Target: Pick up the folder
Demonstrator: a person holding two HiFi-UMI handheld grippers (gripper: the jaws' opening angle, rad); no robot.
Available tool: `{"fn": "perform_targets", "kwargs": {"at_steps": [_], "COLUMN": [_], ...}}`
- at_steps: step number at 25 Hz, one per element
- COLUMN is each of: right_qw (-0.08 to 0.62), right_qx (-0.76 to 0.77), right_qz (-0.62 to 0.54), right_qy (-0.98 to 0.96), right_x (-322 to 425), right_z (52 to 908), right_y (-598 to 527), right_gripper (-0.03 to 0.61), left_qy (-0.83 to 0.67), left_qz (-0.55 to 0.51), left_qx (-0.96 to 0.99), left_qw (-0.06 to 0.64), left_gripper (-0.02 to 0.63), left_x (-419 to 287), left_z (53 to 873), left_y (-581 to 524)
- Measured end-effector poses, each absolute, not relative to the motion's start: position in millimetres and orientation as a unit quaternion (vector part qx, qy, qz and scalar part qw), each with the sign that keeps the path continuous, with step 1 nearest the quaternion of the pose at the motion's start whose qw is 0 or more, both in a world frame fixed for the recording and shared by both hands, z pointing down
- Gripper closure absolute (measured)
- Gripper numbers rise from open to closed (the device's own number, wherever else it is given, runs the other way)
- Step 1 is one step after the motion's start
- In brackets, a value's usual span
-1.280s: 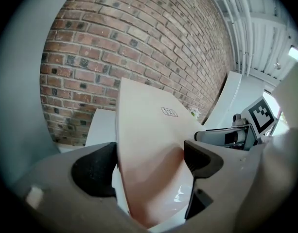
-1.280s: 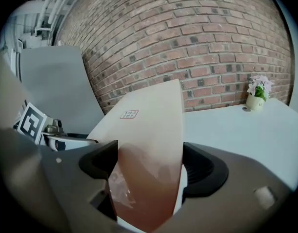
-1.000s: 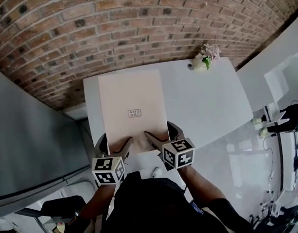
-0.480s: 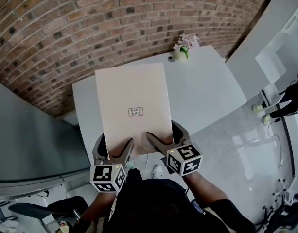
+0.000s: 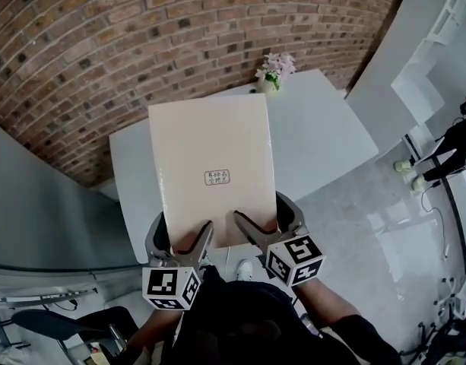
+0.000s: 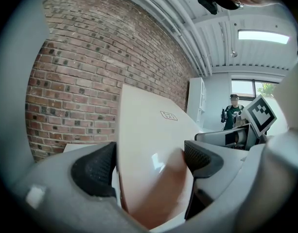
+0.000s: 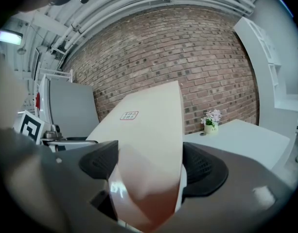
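Observation:
A pale pink folder [image 5: 210,169] with a small printed label is held up off the white table [image 5: 324,139]. Both grippers clamp its near edge. My left gripper [image 5: 183,245] is shut on the near left corner, and my right gripper [image 5: 257,234] is shut on the near right corner. In the left gripper view the folder [image 6: 151,144] runs between the two black pads [image 6: 95,169]. The right gripper view shows the folder [image 7: 149,135] pinched the same way, tilted up toward the brick wall.
A small vase of pale flowers [image 5: 272,71] stands at the table's far edge, by the brick wall [image 5: 141,36]. A grey panel [image 5: 42,204] stands to the left. A person [image 5: 445,154] stands on the glossy floor at the right.
The folder has risen further off the table with both grippers still clamped on its near edge; it fills more of the head view, and the table has slid away beneath it.

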State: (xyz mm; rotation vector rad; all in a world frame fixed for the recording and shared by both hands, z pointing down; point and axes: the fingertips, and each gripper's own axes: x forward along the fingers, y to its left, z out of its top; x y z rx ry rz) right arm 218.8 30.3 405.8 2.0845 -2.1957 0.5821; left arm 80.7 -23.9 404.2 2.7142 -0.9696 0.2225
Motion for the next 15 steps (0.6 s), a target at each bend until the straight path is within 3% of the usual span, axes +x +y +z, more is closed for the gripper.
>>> {"fn": "perform_targets", "kwargs": {"at_steps": [15], "right_qw": [0.026], "right_qx": [0.692], "right_qz": [0.163], "right_qy": [-0.703], "right_x": [239.4], "right_z": [396.5], "right_y": [63.7], "right_gripper": [0.166], "left_qy": [-0.318], "left_qz": [0.06], "left_qx": [0.94], "left_qw": [0.111], "left_gripper": [0.172], "left_x": [103.0], "left_z": [398.0], "left_y": [4.9]}}
